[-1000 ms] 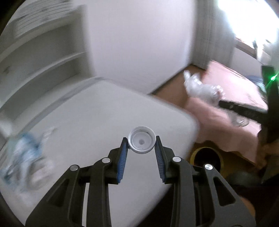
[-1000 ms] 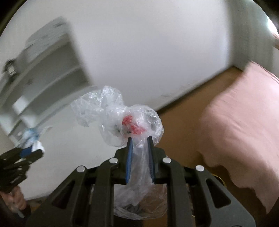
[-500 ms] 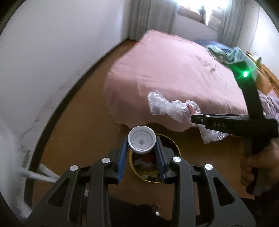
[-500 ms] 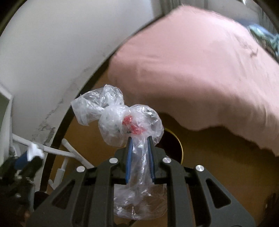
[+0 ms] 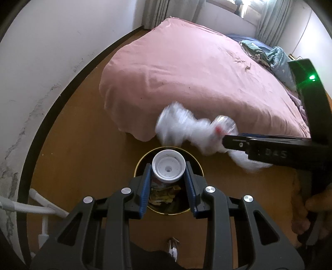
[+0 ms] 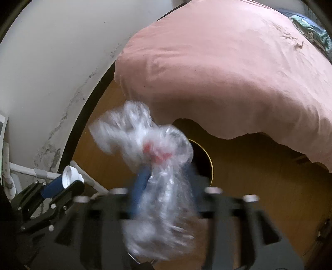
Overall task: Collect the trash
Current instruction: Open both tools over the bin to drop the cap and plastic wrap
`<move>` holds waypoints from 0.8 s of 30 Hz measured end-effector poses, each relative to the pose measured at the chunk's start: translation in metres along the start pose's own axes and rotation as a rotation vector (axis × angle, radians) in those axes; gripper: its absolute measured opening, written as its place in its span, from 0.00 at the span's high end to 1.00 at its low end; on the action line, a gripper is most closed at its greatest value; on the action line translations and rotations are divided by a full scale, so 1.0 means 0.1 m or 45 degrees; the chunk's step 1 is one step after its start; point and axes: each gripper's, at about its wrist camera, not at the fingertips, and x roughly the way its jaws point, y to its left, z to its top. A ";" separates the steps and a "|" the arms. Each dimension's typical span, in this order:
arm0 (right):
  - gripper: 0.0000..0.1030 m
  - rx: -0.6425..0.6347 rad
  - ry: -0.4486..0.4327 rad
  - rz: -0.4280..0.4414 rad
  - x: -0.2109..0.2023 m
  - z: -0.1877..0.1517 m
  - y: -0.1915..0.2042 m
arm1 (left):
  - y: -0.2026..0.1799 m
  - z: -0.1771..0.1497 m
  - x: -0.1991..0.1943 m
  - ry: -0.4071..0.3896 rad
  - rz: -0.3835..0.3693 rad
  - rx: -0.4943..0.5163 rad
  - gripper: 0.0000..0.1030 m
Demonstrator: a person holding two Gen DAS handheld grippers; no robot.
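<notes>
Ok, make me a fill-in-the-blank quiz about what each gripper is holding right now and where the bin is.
1. The left gripper holds a white bottle ____ between its fingers.
2. The right gripper holds a crumpled clear plastic ____.
3. The round trash bin stands on the wooden floor beside a bed with a ____ cover.
4. The bin already has ____ inside.

Missing words: cap; bag; pink; trash

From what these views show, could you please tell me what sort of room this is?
Most likely a bedroom: a bed with a pink cover, crumpled bedding near curtains, and a round waste bin on the wooden floor.
</notes>
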 end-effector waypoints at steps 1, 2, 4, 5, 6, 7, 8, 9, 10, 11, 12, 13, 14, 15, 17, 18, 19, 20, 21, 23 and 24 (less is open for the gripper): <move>0.32 0.000 -0.014 0.007 -0.02 -0.01 0.01 | -0.04 0.02 0.02 0.001 0.000 -0.001 0.70; 0.32 -0.003 -0.024 0.012 -0.03 0.00 0.01 | -0.04 0.04 0.05 0.005 0.000 -0.001 0.70; 0.32 0.001 -0.037 0.011 -0.04 -0.02 0.01 | -0.05 0.01 0.03 0.010 -0.001 -0.002 0.70; 0.32 0.004 -0.040 0.010 -0.05 -0.02 0.01 | -0.07 0.02 0.05 0.014 -0.006 -0.001 0.70; 0.32 0.009 -0.044 0.010 -0.06 -0.03 0.00 | -0.08 0.03 0.07 0.018 -0.011 0.000 0.70; 0.32 0.013 -0.048 0.010 -0.07 -0.04 -0.01 | -0.11 0.04 0.08 0.020 -0.016 0.003 0.70; 0.32 0.020 -0.053 0.006 -0.08 -0.04 -0.02 | -0.13 0.05 0.10 0.024 -0.022 0.009 0.70; 0.32 0.030 -0.060 0.003 -0.08 -0.04 -0.04 | -0.16 0.06 0.11 0.027 -0.028 0.014 0.70; 0.32 0.044 -0.070 0.001 -0.10 -0.04 -0.06 | -0.19 0.08 0.13 0.029 -0.031 0.018 0.70; 0.32 0.055 -0.080 0.000 -0.12 -0.03 -0.08 | -0.22 0.10 0.14 0.031 -0.037 0.024 0.70; 0.32 0.069 -0.093 -0.003 -0.15 -0.03 -0.10 | -0.25 0.12 0.14 0.031 -0.046 0.028 0.66; 0.32 0.082 -0.106 -0.008 -0.17 -0.03 -0.12 | -0.26 0.13 0.14 0.029 -0.050 0.033 0.63; 0.32 0.094 -0.120 -0.009 -0.19 -0.02 -0.14 | -0.30 0.16 0.11 0.019 -0.040 0.045 0.49; 0.32 0.106 -0.131 -0.011 -0.21 -0.03 -0.15 | -0.31 0.17 0.09 0.006 -0.027 0.051 0.34; 0.32 0.123 -0.143 -0.014 -0.23 -0.02 -0.19 | -0.32 0.21 -0.03 -0.042 0.000 0.060 0.28; 0.32 0.127 -0.143 -0.010 -0.23 -0.01 -0.19 | -0.31 0.21 -0.07 -0.046 0.001 0.062 0.27; 0.32 0.125 -0.141 -0.008 -0.23 0.01 -0.19 | -0.31 0.21 -0.11 -0.047 0.002 0.063 0.27; 0.32 0.119 -0.138 -0.008 -0.23 0.01 -0.18 | -0.29 0.21 -0.16 -0.048 0.011 0.062 0.25; 0.32 0.111 -0.137 -0.006 -0.23 0.02 -0.16 | -0.27 0.20 -0.21 -0.050 0.023 0.058 0.23; 0.32 0.088 -0.144 -0.004 -0.25 0.03 -0.11 | -0.21 0.16 -0.39 -0.066 0.048 0.039 0.17; 0.31 0.069 -0.152 -0.004 -0.26 0.04 -0.06 | -0.18 0.14 -0.47 -0.073 0.062 0.030 0.12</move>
